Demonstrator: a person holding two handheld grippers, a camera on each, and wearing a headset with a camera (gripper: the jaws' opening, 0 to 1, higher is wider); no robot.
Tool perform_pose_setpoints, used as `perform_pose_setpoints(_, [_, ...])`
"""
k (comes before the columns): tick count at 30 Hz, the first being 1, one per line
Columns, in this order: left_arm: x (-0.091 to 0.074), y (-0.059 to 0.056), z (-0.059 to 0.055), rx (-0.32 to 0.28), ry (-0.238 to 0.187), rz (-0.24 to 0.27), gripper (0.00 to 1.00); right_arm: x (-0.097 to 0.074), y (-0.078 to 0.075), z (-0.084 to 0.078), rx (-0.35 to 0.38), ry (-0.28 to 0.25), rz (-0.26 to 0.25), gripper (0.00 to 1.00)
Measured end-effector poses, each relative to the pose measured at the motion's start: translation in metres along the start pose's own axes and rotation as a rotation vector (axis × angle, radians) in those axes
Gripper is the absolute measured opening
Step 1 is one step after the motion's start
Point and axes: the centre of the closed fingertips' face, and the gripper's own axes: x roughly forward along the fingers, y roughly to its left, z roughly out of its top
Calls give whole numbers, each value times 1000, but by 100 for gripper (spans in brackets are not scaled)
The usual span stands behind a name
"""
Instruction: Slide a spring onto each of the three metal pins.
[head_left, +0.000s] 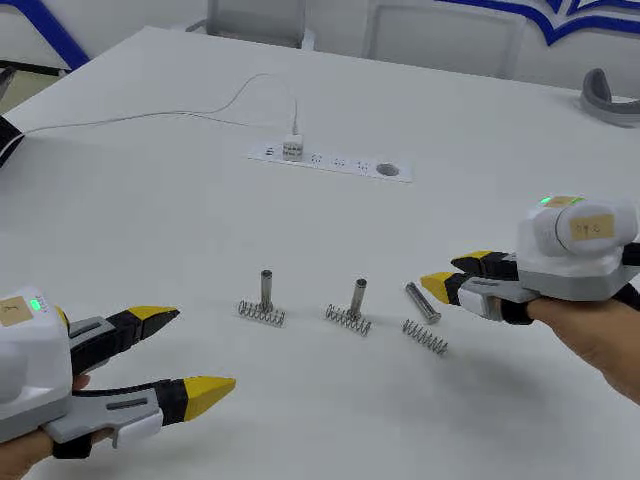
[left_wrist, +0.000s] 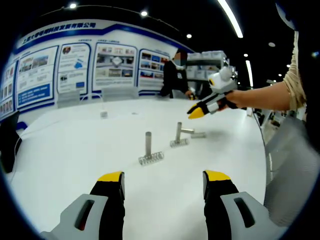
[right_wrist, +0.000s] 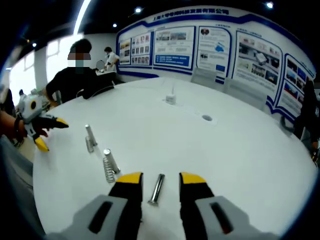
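One pin (head_left: 422, 302) is laid flat, aimed at the right gripper (head_left: 450, 272), held open and empty like the left gripper (head_left: 198, 350).

The left gripper (head_left: 190, 350) sits low at the near left, pointing forward and to the right, its jaws spread wide with the yellow tips well apart. The left hand (head_left: 18, 458) holds its grey body from below. The right gripper (head_left: 452, 272) reaches in from the right, pointing left, its jaws parted less widely. The right hand (head_left: 590, 335) grips it from behind, with the forearm (left_wrist: 265, 97) stretched out.
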Motion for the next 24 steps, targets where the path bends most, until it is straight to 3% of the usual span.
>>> perform_pose_setpoints(17, [-2,-2,-2,-7,-2,12,63,33,1,-19,1,160,-10,18])
perform_pose_setpoints(24, [-4,-1,-3,-11,-3,14,63,42,-2,-26,37,214,-13,14])
